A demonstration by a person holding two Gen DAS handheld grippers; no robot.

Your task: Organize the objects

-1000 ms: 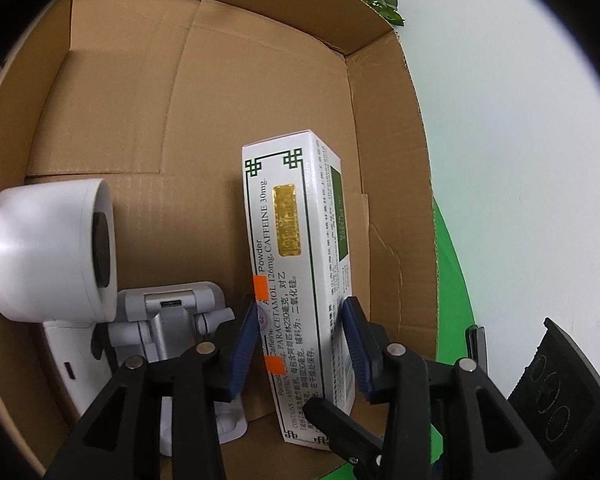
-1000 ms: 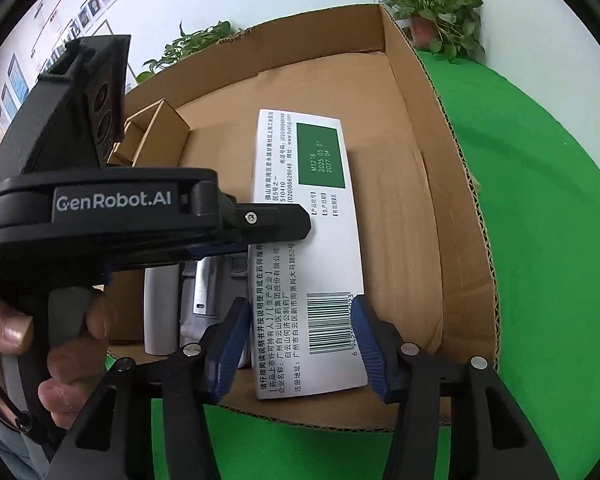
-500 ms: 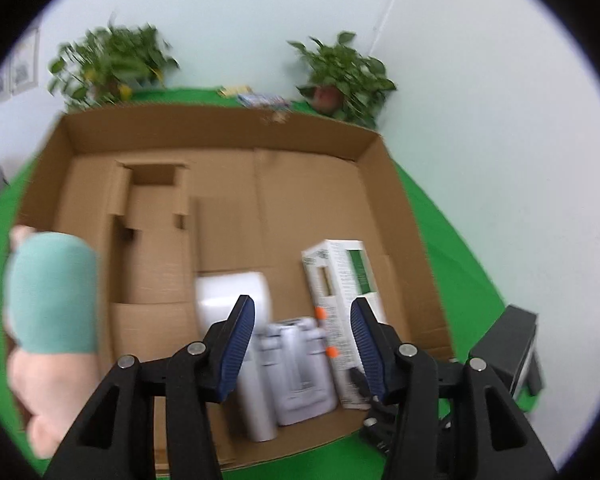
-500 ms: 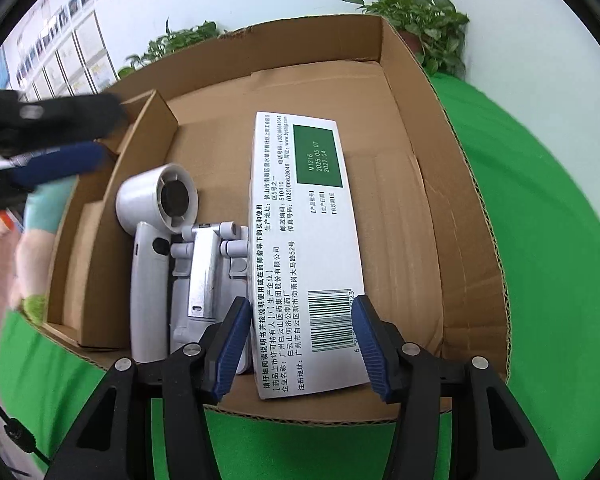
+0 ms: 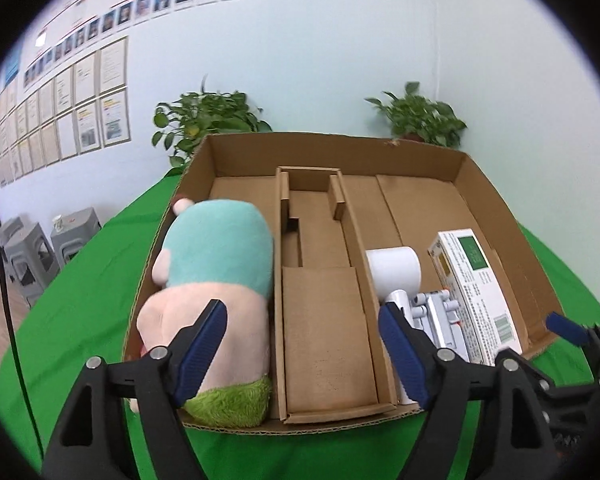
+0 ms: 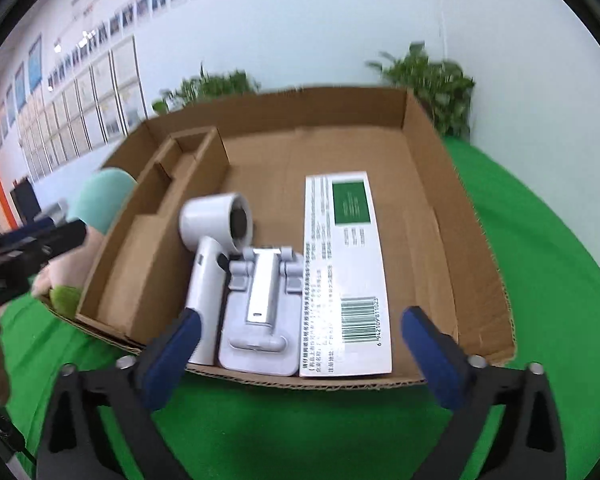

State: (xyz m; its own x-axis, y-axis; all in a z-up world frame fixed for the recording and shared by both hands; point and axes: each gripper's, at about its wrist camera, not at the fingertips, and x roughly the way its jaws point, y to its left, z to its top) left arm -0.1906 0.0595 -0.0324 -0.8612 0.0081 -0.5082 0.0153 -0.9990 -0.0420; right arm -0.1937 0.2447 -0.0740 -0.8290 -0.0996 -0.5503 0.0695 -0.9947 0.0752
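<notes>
Now both grippers, left [image 5: 302, 350] and right [image 6: 300, 354], wide open, empty, medicine box [image 6: 346, 276] just beyond.

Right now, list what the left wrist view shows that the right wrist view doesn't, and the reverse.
Left only: the whole plush toy lying in the box's left compartment, and the full middle insert. Right only: the medicine box's barcode side in full, and the fan's dark front opening. Both: the cardboard box, fan, grey stand, medicine box, with both grippers open and empty.
</notes>
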